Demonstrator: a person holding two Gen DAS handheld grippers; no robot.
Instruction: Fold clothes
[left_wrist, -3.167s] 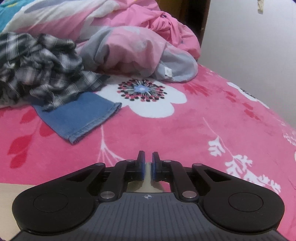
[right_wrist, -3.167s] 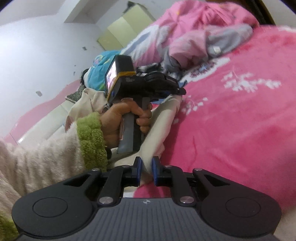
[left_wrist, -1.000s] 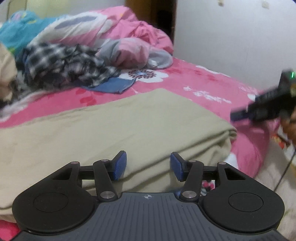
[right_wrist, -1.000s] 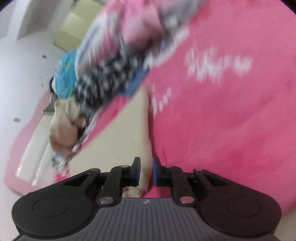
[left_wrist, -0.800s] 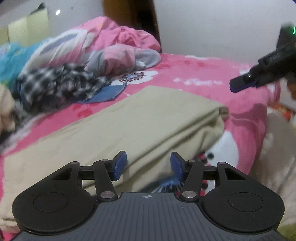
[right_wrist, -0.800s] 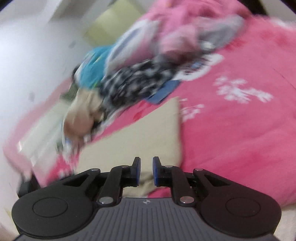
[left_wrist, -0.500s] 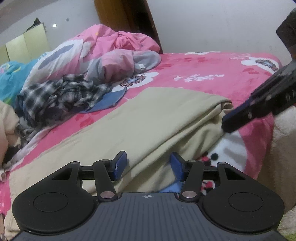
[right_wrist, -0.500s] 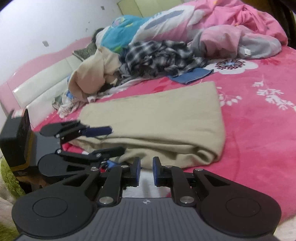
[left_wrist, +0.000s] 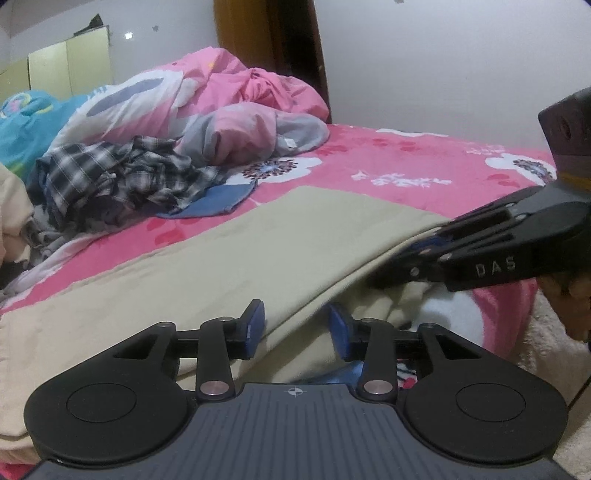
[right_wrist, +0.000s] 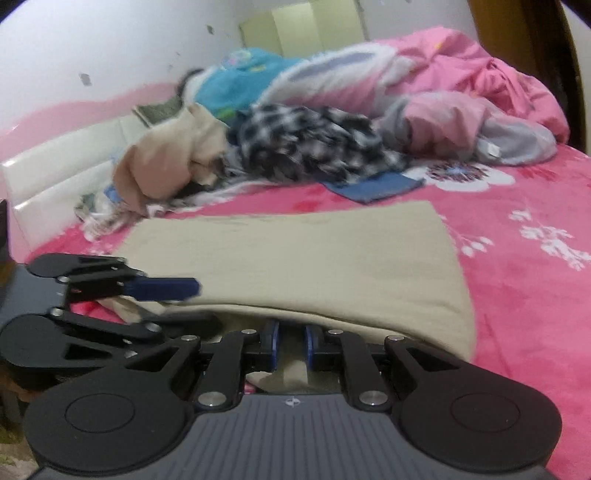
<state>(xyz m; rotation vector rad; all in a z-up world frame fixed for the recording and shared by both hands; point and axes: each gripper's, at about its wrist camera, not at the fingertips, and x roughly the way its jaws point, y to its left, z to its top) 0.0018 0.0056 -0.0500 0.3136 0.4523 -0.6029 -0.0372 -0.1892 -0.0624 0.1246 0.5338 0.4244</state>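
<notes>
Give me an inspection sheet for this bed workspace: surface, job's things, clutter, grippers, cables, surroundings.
Surface: pink floral blanket covering the bed.
Job's things: beige garment spread flat at the near edge, its front hem lifted.
Clutter: plaid shirt, blue denim piece, tan garment, pink and grey duvet, blue blanket heaped at the far side.
Grippers: left gripper open, straddling the garment's edge; right gripper nearly shut at the hem, grip unclear.
Cables: nothing seen.
Surroundings: white wall, wooden door frame, pale cabinet.
</notes>
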